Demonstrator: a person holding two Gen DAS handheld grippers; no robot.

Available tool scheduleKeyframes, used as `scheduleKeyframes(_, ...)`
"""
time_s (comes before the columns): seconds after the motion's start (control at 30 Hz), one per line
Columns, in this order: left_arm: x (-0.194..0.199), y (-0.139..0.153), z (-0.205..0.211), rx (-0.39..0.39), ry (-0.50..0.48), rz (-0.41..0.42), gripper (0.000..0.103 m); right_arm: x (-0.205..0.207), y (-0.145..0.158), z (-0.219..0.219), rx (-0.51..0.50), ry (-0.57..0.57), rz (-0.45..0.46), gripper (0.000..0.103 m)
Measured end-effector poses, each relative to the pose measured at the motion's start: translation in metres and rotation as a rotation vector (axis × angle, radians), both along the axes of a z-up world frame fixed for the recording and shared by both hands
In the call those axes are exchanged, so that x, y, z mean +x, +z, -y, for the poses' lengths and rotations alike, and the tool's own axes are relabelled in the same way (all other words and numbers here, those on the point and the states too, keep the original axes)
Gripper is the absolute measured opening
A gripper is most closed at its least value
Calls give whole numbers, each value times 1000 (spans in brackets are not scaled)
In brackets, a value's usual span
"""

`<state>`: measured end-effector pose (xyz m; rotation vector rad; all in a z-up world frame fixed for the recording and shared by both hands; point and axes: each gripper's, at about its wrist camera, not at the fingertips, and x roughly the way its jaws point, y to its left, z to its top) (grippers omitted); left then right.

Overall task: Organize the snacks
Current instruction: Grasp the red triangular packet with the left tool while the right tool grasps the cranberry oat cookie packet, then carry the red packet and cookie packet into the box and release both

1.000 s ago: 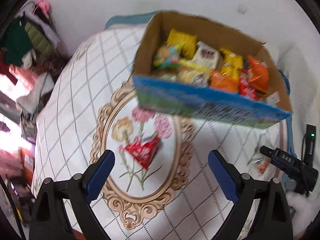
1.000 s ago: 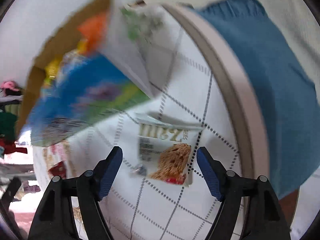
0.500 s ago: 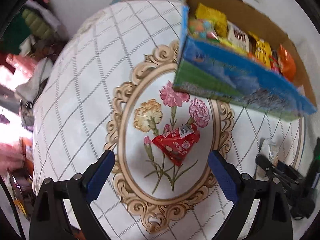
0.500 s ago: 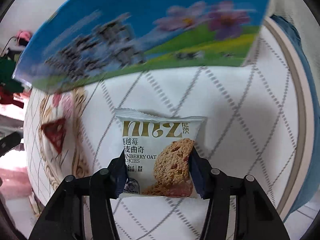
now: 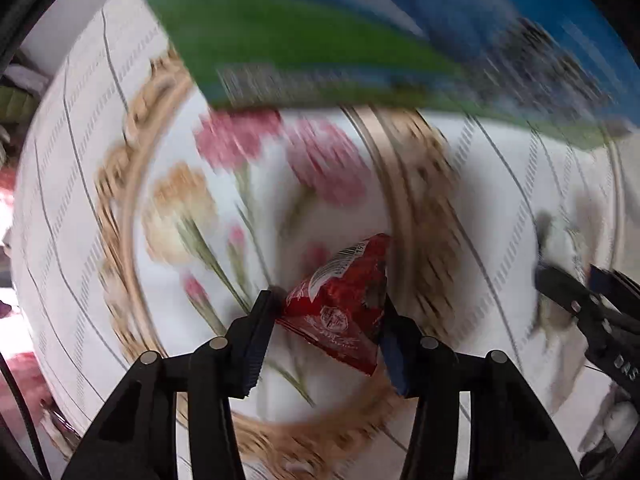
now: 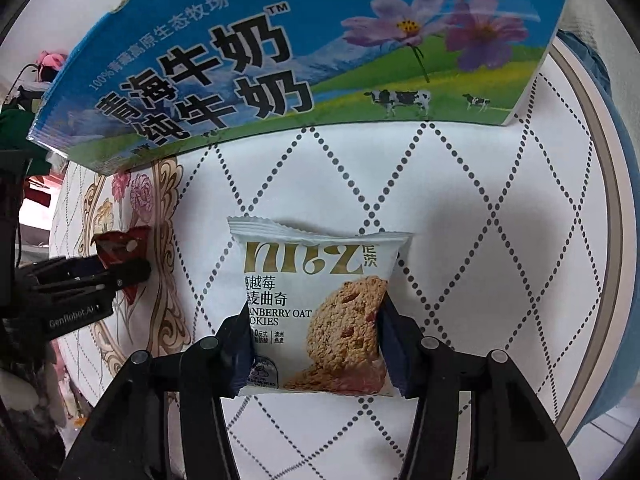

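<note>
Left tongs (image 5: 326, 330) have just been closed on the red packet (image 5: 340, 308), right tongs (image 6: 314, 350) clamped on the cookie packet (image 6: 316, 304), both presumably gripped for transfer into the milk carton box (image 6: 280, 60).

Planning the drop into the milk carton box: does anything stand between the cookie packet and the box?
Nothing visible. Bare tablecloth lies between the cookie packet, clamped in the right gripper, and the box; only the box's own near wall must be cleared.
</note>
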<state>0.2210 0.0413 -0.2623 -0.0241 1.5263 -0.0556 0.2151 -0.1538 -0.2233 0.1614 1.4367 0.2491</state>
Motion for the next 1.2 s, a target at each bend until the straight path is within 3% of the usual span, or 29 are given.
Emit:
scheduleKeyframes(0.2, -52, -7, 12, -84, 86, -68, 47, -31, 7, -4, 4, 83, -57, 54)
scheduleKeyframes(0.27, -59, -13, 14, -77, 95, -78, 47, -46, 6, -6, -12, 118, -81, 54)
scheduleKeyframes(0.43, -62, -21, 13, -85, 117, -81, 47, -68, -1, -3, -42, 145, -110, 54)
scheduleKeyframes(0.73, -49, -29, -3, -118, 158, -93, 51, -67, -15, 2, -61, 112, -119, 60)
scheduleKeyframes(0.93, -52, -22, -39, -250, 241, -120, 60, -65, -18, 0, -56, 114, -128, 68)
scheduleKeyframes(1.2, -49, -35, -47, -223, 208, -151, 61, -62, -23, -16, -56, 98, -127, 73)
